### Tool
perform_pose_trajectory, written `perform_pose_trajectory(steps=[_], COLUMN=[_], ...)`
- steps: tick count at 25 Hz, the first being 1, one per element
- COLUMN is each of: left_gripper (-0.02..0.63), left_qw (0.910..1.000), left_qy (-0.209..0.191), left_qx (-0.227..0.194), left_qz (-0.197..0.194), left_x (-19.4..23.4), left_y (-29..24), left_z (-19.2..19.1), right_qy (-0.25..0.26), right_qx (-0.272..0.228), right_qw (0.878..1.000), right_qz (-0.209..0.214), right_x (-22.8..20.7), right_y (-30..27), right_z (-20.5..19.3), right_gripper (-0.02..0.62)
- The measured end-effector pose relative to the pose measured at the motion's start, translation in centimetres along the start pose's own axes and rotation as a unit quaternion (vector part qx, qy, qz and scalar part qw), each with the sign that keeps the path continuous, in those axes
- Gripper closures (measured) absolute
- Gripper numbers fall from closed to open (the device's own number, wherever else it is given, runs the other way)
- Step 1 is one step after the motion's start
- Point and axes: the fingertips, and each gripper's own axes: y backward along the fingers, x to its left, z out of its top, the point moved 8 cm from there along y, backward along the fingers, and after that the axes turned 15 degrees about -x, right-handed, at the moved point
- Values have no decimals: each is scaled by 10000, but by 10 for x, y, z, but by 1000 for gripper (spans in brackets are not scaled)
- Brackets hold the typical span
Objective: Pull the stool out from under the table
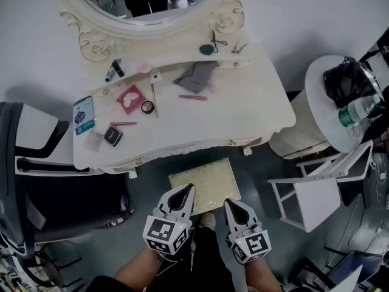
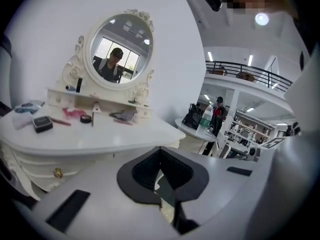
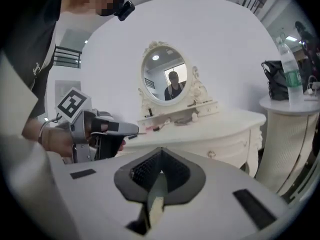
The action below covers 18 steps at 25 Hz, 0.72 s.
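The stool (image 1: 205, 176), with a cream padded seat, stands half under the front edge of the white dressing table (image 1: 200, 129), and its near half shows on the grey floor. My left gripper (image 1: 185, 190) hovers over the seat's near left edge with its jaws shut on nothing. My right gripper (image 1: 231, 203) hangs just off the seat's near right corner, also shut and empty. In the left gripper view the black pads (image 2: 172, 171) meet in front of the table (image 2: 100, 136). The right gripper view shows its own closed pads (image 3: 165, 171) and the left gripper (image 3: 95, 131) beside it.
Cosmetics and a grey cloth (image 1: 196, 75) lie on the tabletop below an oval mirror (image 1: 152, 17). A black office chair (image 1: 42, 181) stands at the left. To the right are a round white side table (image 1: 325, 111) with a black bag and bottle, and a white folding chair (image 1: 316, 193).
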Motion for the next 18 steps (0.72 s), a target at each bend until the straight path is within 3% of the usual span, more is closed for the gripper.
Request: perform_pose_trajectory(steps=[6, 11, 18], left_gripper=[601, 600, 601], left_qw=[9978, 9900, 9823], left_qy=[-284, -643, -781], left_qx=[-571, -1177, -1623], left_qz=[174, 433, 523], left_x=[-6, -10, -17], left_y=[17, 40, 71], left_z=[95, 176, 238], right_qy=[345, 766, 960], right_qx=[-802, -1227, -1687], right_qw=[9962, 9894, 9809], right_qz=[67, 125, -141], right_x=[44, 85, 127], right_y=[-31, -61, -86], right_z=[112, 189, 242], right_gripper=[586, 586, 586])
